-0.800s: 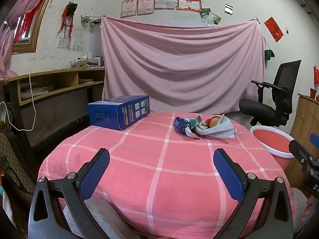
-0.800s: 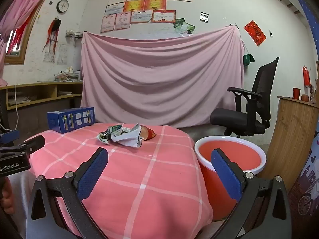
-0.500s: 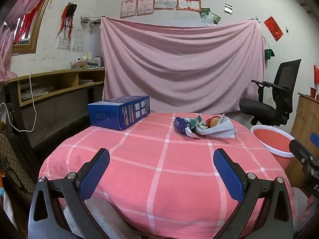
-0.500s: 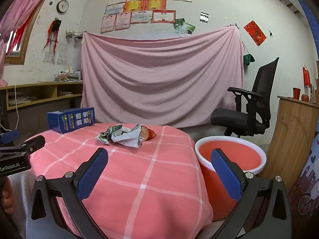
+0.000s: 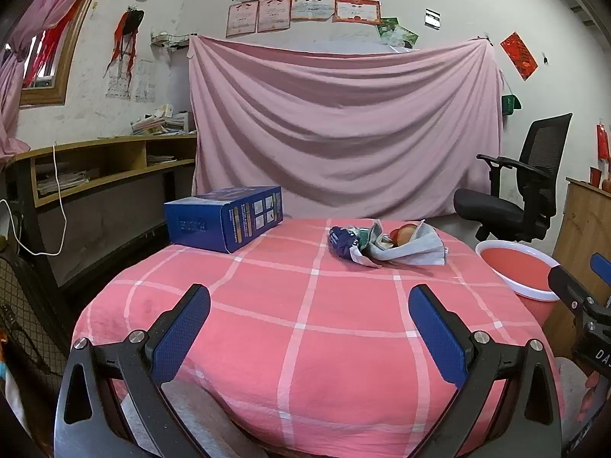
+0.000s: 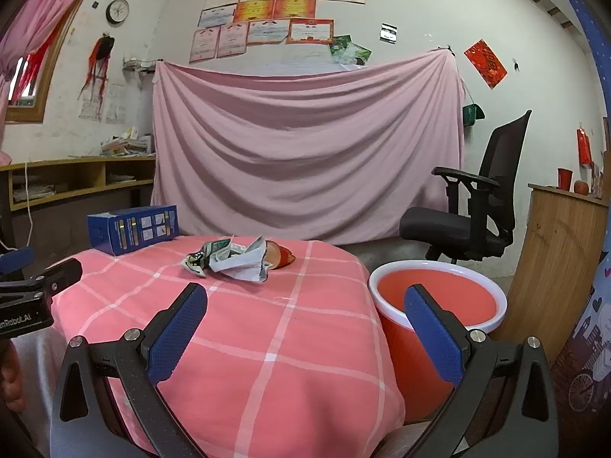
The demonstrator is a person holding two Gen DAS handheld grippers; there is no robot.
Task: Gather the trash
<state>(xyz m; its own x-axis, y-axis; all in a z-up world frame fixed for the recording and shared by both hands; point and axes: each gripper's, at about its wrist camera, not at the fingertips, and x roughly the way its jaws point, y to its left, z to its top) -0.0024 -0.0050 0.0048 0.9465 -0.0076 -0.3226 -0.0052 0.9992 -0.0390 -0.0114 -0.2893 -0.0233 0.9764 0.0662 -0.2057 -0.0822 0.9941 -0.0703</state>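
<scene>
Table (image 5: 305,343), covered with a pink checked cloth, serves as the reference landmark. Blue box (image 5: 225,217) lies at the far left corner of the table. Left tool (image 5: 309,320) hovers over the near edge of the table, its blue pads spread wide with nothing between them. Trash pile (image 5: 385,246), made of crumpled wrappers and paper, rests on the far centre of the table, well apart from both tools. Right tool (image 6: 305,320) hovers above the near right edge of the table, its pads likewise spread wide and empty. Red bin (image 6: 435,305) with a white rim stands just beside the right side of the table, at a lower level than the tabletop.
</scene>
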